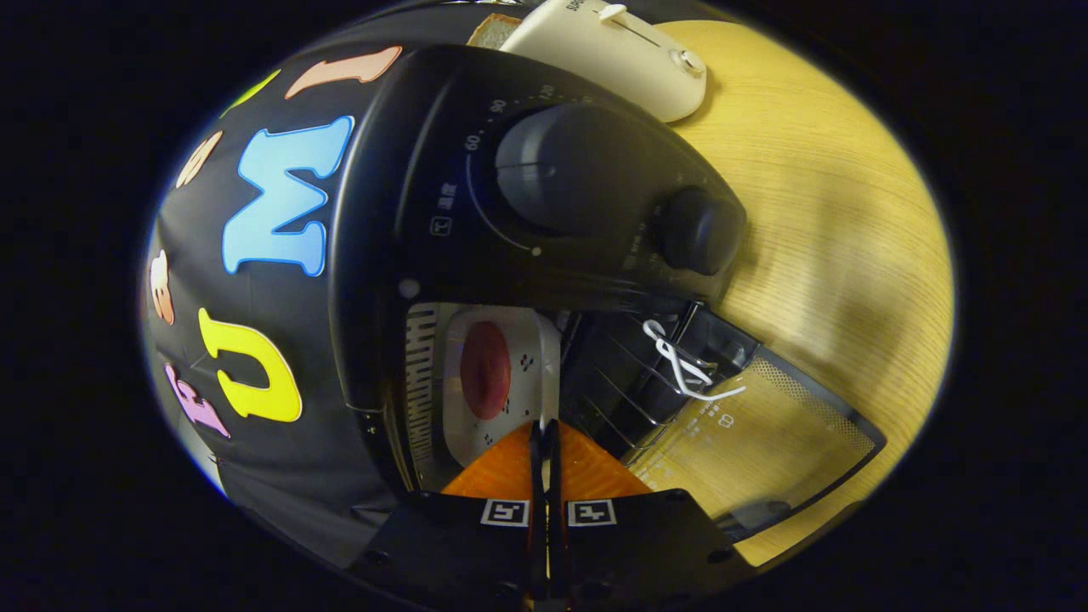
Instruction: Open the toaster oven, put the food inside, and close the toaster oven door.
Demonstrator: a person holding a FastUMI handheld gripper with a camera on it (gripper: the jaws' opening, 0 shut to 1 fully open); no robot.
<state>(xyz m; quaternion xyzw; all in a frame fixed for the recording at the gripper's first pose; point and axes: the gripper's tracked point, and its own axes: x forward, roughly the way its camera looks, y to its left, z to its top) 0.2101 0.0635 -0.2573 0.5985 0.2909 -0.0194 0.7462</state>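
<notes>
Currently, the toaster oven is open, and a white plate carrying a round reddish piece of food sits inside its cavity, just beyond the tool. The tool's orange fingers are pressed together, gripping nothing. To the right, the glass door hangs open over the wooden surface. Judging from this, opening and loading look done; closing the door remains.

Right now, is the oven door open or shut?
Open: the glass door is swung away from the oven, with the plate inside. Gripper shut.
</notes>
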